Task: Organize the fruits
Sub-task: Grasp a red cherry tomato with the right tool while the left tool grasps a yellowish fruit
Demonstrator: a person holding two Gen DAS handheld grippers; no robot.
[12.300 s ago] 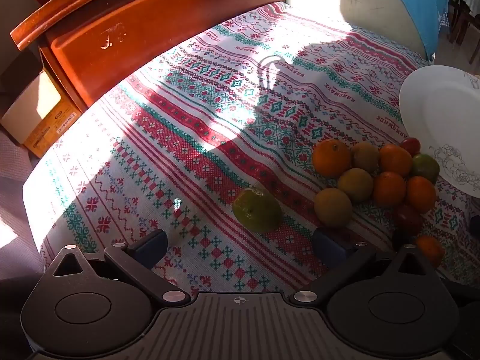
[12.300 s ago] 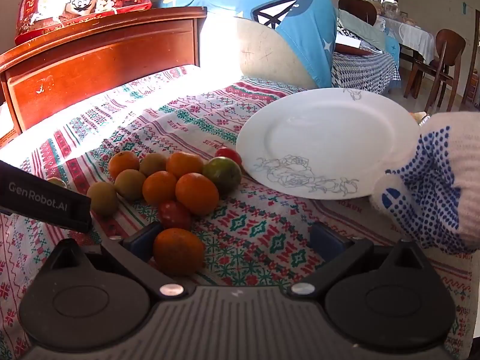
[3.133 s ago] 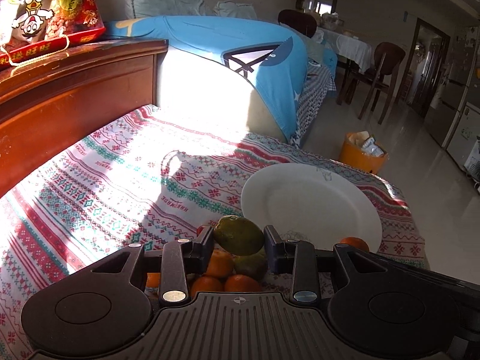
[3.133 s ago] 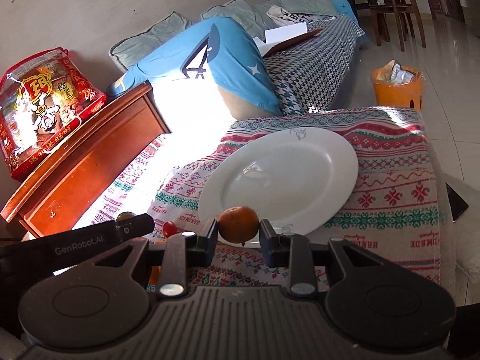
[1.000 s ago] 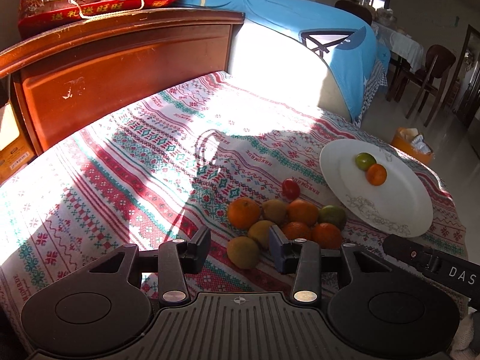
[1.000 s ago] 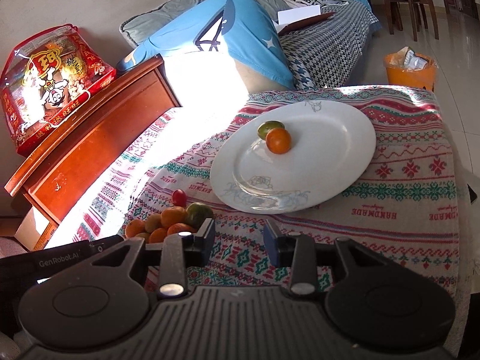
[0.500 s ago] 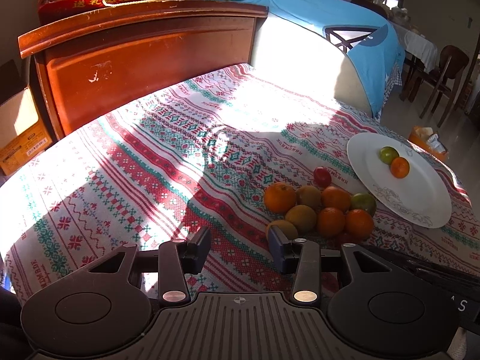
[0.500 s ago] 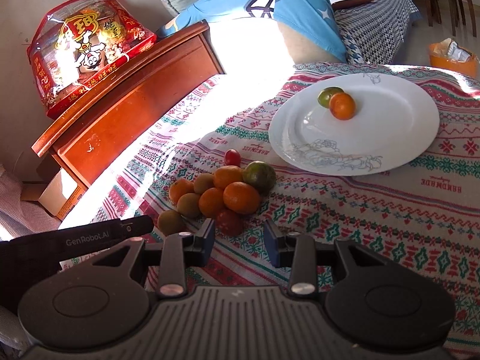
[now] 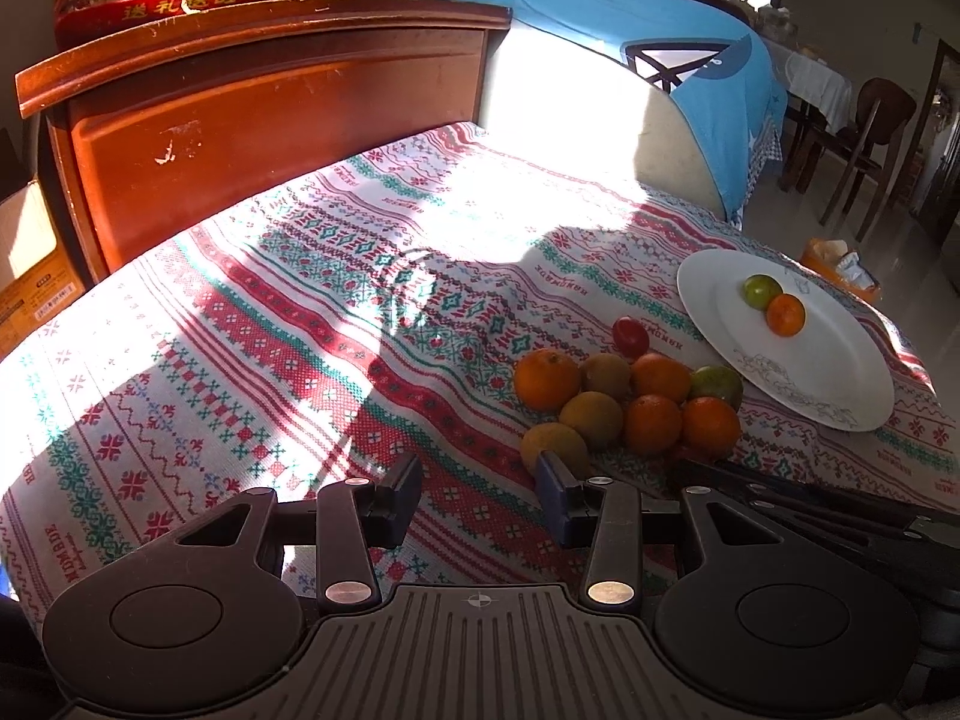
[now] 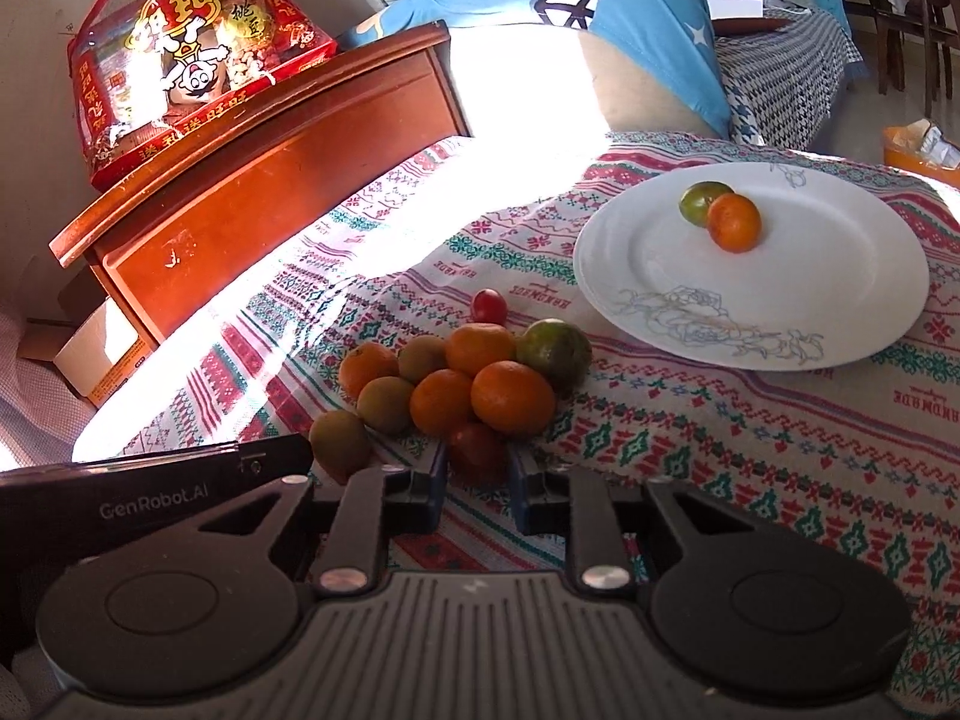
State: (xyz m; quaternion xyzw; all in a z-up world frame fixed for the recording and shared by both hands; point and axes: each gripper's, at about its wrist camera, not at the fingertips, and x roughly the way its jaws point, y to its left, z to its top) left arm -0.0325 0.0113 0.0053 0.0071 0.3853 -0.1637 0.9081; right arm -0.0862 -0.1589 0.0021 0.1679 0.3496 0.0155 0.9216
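A pile of orange, brown and green fruits [image 9: 651, 420] [image 10: 510, 396] lies on the patterned tablecloth. The white plate [image 9: 840, 372] [image 10: 840, 276] to its right holds a green fruit [image 10: 699, 201] and an orange fruit [image 10: 733, 222]. My right gripper [image 10: 477, 480] is low at the pile's near edge, shut on a dark red fruit [image 10: 477, 450] that rests on the cloth. My left gripper [image 9: 480, 498] is open and holds nothing. Its right finger is beside a brown fruit [image 9: 552, 447] at the pile's left end.
A small red tomato [image 9: 630, 336] sits behind the pile. A wooden headboard [image 9: 270, 108] with a red snack bag [image 10: 192, 72] on top borders the far side. A blue cushion [image 10: 570, 6], a cardboard box [image 9: 30, 276], chairs and an orange bin [image 9: 840, 264] stand around.
Both grippers have come down to the pile since half a second ago. The right fingers have narrowed around the dark red fruit. The left gripper stays open.
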